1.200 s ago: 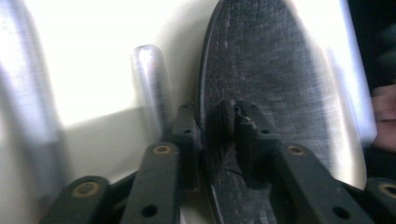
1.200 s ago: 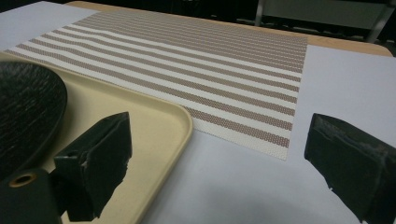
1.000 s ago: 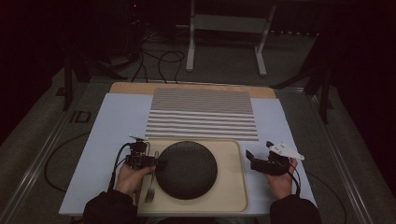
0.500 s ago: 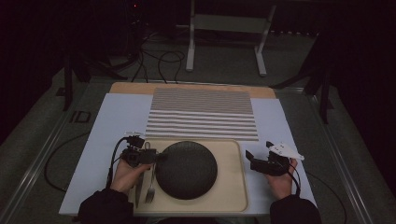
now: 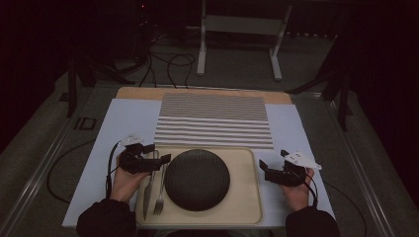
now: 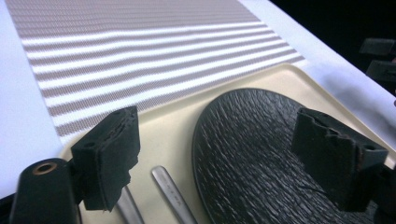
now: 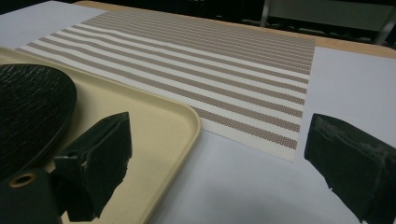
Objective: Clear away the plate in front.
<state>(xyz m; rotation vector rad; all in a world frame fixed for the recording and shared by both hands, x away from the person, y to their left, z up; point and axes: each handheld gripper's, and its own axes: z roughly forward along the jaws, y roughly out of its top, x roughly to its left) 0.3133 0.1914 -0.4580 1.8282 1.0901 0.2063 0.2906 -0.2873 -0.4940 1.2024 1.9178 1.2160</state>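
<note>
Silver metal fork (image 5: 159,190) and knife (image 5: 147,192) already laid on beige plastic tray (image 5: 247,197) beside round black textured plate (image 5: 197,178). Left gripper (image 5: 160,159) jaws, just opening, being held wide, empty; right gripper (image 5: 263,169) being held wide, empty. Further setting presumably left.

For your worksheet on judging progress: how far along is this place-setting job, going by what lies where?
Done: a knife and a fork lie side by side on the tray, left of the dark plate. In hand: nothing; the left gripper hovers over the cutlery, its jaws just opened and empty, and the right gripper waits open beside the tray. Left: the striped placemat is still bare.
</note>
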